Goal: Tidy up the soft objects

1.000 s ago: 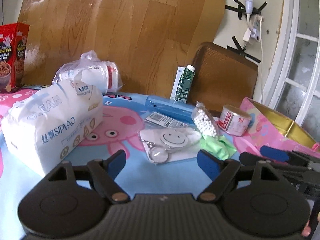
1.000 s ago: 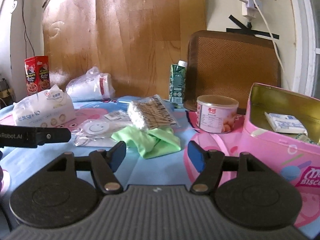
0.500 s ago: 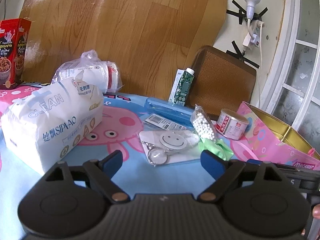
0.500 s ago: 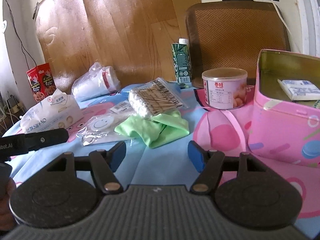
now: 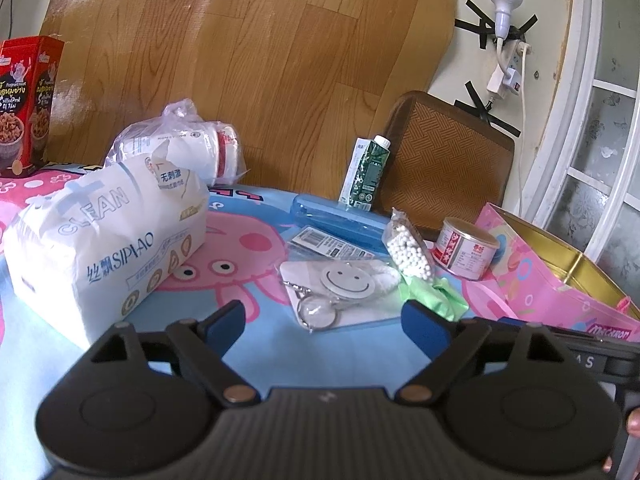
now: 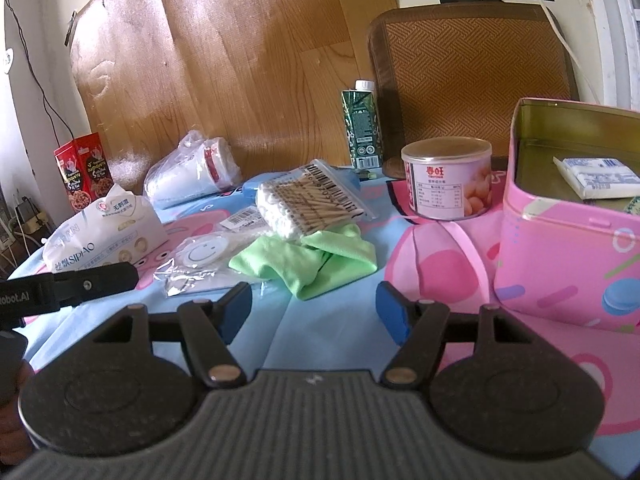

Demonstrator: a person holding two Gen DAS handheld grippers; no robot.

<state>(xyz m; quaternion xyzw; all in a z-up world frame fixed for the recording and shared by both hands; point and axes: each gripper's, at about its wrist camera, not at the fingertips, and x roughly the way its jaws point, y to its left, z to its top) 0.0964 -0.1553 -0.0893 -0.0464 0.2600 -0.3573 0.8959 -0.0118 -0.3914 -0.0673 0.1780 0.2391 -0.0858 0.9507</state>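
Right wrist view: the right gripper [image 6: 314, 310] hangs over the blue cloth-covered table [image 6: 332, 344] with its jaws spread and nothing between them. The green cloth [image 6: 304, 260] lies crumpled on the table just ahead of the gap, apart from both pads, with a bag of cotton swabs [image 6: 308, 206] resting on its far edge. The pink tin [image 6: 568, 256] stands open to the right. From the left wrist, the left gripper [image 5: 322, 322] is also spread and empty; the green cloth [image 5: 434, 294] lies just beyond its right pad, and the tissue pack [image 5: 104, 236] sits beyond its left one
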